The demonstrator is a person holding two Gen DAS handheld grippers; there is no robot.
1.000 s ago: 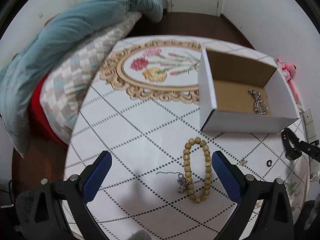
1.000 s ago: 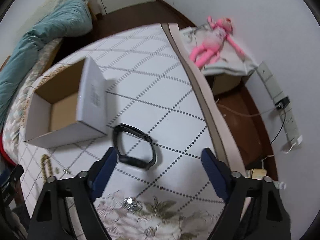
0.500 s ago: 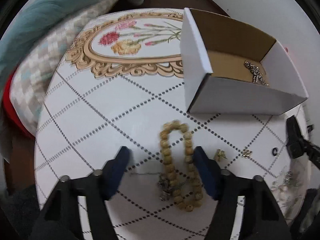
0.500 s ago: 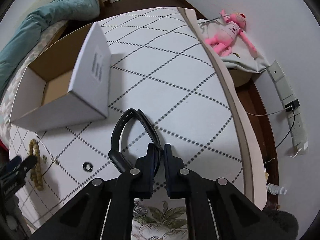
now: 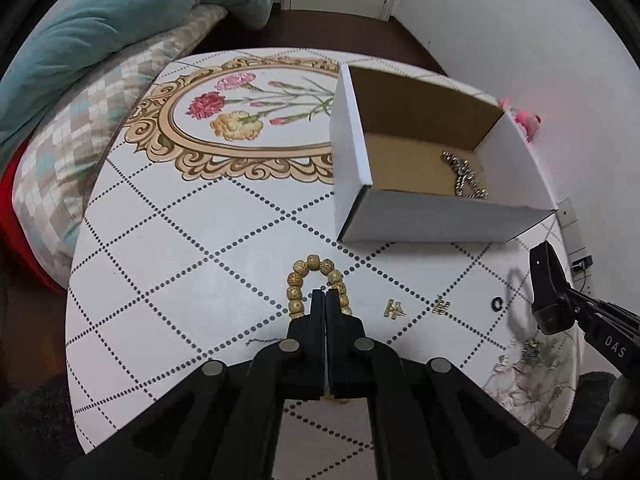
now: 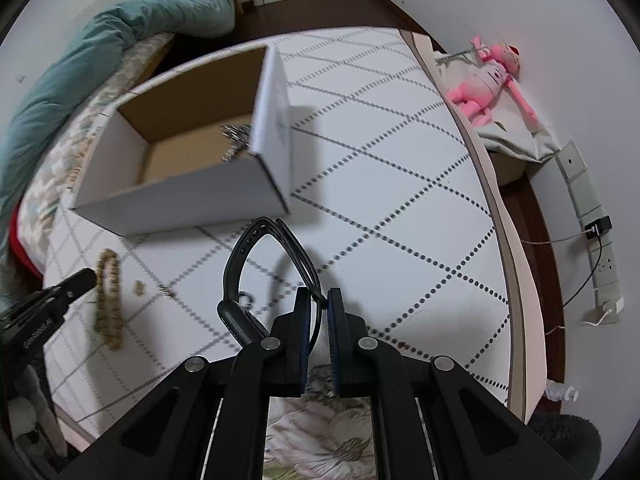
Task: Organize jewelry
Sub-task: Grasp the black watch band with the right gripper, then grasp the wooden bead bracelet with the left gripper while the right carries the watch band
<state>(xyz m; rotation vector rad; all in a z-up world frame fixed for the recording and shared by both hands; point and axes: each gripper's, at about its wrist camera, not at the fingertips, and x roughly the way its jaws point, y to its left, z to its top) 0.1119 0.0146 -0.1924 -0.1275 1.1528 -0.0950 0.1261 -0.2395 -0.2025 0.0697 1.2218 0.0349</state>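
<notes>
My left gripper [image 5: 325,293] is shut on a tan wooden bead bracelet [image 5: 316,267] lying on the round table [image 5: 200,240]; only the bracelet's far loop shows past the fingers. My right gripper [image 6: 318,294] is shut on a black wristband [image 6: 256,264] and holds it above the table, just in front of the open white cardboard box [image 6: 180,196]. In the left wrist view the box [image 5: 432,216] holds a silver chain [image 5: 464,176]. Two small gold charms [image 5: 394,308] and a black ring [image 5: 497,303] lie on the table between the grippers.
A teal duvet [image 5: 100,32] and a checked cushion [image 5: 80,140] lie along the table's left edge. A pink plush toy [image 6: 488,80] and a power strip [image 6: 592,220] lie on the floor beyond the table's right edge. A thin necklace chain [image 5: 260,340] lies by the left fingers.
Both grippers went from open to shut: the left closed on the bead bracelet, the right closed on the black wristband and lifted it towards the box.
</notes>
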